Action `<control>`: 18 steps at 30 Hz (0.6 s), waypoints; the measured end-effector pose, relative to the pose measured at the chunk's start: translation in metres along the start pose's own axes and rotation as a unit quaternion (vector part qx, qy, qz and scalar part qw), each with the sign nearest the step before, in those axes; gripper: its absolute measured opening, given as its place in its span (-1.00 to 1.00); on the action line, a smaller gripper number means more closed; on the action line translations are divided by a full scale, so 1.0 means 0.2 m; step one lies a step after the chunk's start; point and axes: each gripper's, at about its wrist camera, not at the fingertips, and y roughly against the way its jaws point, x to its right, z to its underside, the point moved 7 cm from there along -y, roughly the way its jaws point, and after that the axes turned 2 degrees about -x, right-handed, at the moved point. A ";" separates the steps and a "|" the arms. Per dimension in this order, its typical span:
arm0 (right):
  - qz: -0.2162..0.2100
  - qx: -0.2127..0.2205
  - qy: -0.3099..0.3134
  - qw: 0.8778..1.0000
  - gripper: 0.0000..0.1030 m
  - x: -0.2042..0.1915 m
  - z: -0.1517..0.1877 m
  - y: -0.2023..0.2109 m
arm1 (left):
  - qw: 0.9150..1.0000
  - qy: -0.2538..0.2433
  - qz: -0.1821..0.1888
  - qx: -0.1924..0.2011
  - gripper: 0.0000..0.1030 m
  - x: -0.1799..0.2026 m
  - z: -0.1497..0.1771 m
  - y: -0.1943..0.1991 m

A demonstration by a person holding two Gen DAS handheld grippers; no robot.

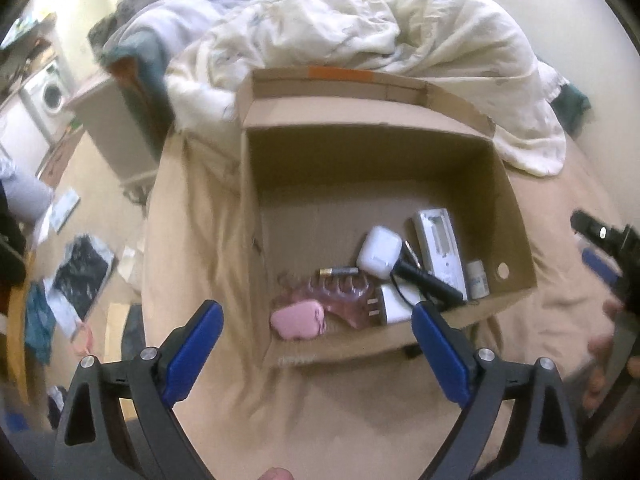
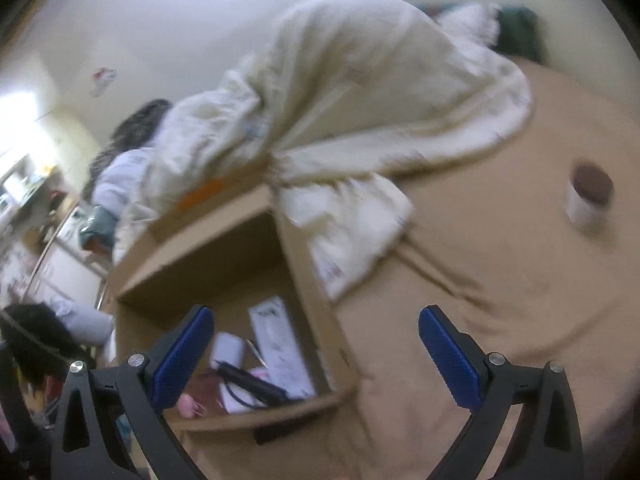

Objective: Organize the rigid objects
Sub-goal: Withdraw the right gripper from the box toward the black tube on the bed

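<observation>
Hanging wide apart and empty, the left gripper (image 1: 318, 330) sits over the cardboard box's (image 1: 516, 216) near edge, above a pink hair claw (image 1: 340, 296) inside. Equally spread, the right gripper (image 2: 316, 342) holds nothing; a small cup (image 2: 590, 196) stands toward the bed's (image 2: 500, 300) far right edge.
</observation>
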 end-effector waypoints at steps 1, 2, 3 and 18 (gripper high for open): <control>-0.001 -0.015 -0.013 1.000 1.00 0.03 0.04 -0.01 | 1.000 0.006 0.002 -0.002 0.83 -0.01 0.02 0.00; -0.001 -0.030 -0.022 0.999 1.00 0.05 0.07 -0.02 | 1.000 0.012 0.004 -0.005 0.83 -0.02 0.04 0.00; -0.004 -0.044 -0.028 0.999 1.00 0.07 0.11 -0.03 | 1.000 0.015 0.005 -0.008 0.83 -0.02 0.06 0.00; 0.027 -0.190 0.058 0.980 1.00 -0.06 0.52 -0.28 | 0.995 0.093 0.023 -0.034 0.83 -0.12 0.24 0.02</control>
